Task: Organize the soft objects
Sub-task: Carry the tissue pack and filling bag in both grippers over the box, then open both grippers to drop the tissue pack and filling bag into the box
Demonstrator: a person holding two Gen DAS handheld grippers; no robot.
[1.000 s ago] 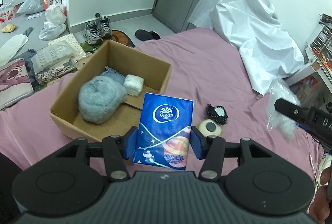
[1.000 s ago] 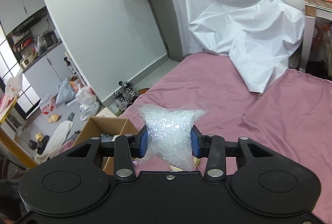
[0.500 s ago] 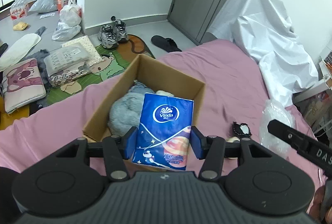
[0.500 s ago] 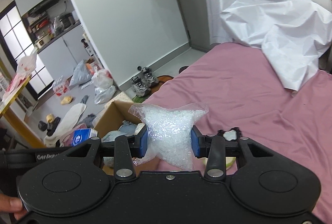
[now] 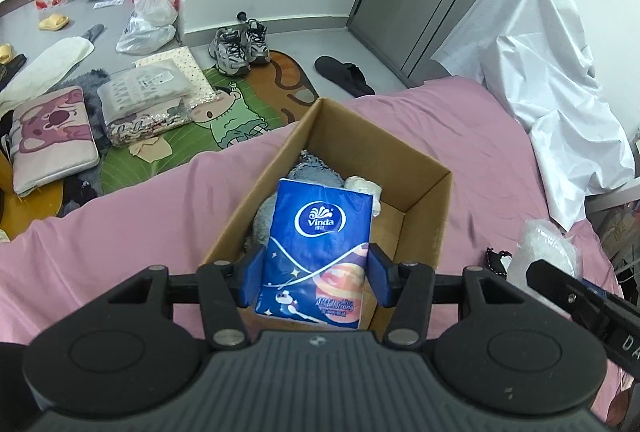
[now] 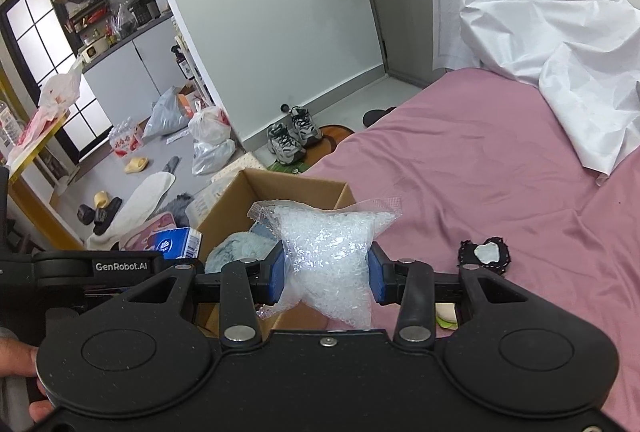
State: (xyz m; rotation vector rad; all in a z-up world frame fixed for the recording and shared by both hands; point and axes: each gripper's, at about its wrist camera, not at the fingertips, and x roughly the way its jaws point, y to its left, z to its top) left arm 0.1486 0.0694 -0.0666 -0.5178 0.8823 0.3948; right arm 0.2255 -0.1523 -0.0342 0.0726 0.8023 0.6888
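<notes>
My left gripper (image 5: 314,272) is shut on a blue Vinda tissue pack (image 5: 318,248) and holds it over the open cardboard box (image 5: 424,220) on the pink bed. In the box lie a grey-blue fluffy item (image 5: 316,173) and a small white roll (image 5: 362,185). My right gripper (image 6: 326,274) is shut on a clear bag of white pellets (image 6: 324,256), just right of the box (image 6: 296,185). The tissue pack (image 6: 178,242) and the left gripper's body show at the left of the right wrist view. The pellet bag (image 5: 546,246) shows at the right of the left wrist view.
A black-edged round pad (image 6: 486,252) and a pale round object (image 6: 446,314) lie on the pink sheet (image 6: 480,167) right of the box. A white crumpled cover (image 6: 540,31) is piled at the bed's far end. The floor holds shoes (image 5: 238,45), bags and a cushion (image 5: 50,135).
Both grippers moved left toward the box with their loads. The tissue pack now hangs over the box opening, and the pellet bag has come near the box's right side.
</notes>
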